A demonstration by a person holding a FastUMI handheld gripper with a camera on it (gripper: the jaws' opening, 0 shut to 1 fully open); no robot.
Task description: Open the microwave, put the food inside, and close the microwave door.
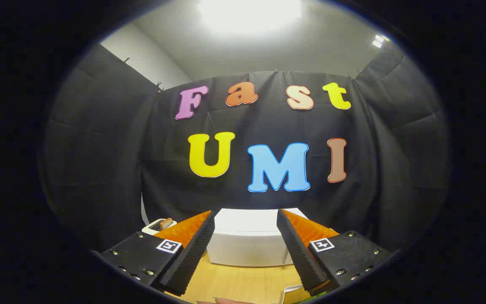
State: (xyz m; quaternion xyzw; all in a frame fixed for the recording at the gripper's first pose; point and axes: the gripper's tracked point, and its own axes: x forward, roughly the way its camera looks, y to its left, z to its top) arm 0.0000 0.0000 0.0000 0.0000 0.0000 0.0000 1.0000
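Note:
My gripper (pixel 245 217) is open, its two black ribbed fingers with orange sides spread wide and nothing between them. Beyond the fingers stands the white microwave (pixel 247 240) on the wooden table (pixel 243 280); I see its top and a plain white side, and the door cannot be made out. Left of the microwave, just past my left finger (pixel 192 249), a small white dish (pixel 158 226) holds a brownish piece of food (pixel 166 223).
Black cloth walls close the booth behind and on both sides of the microwave. A white object's corner (pixel 291 291) lies on the table near my right finger. A bright ceiling lamp shines overhead.

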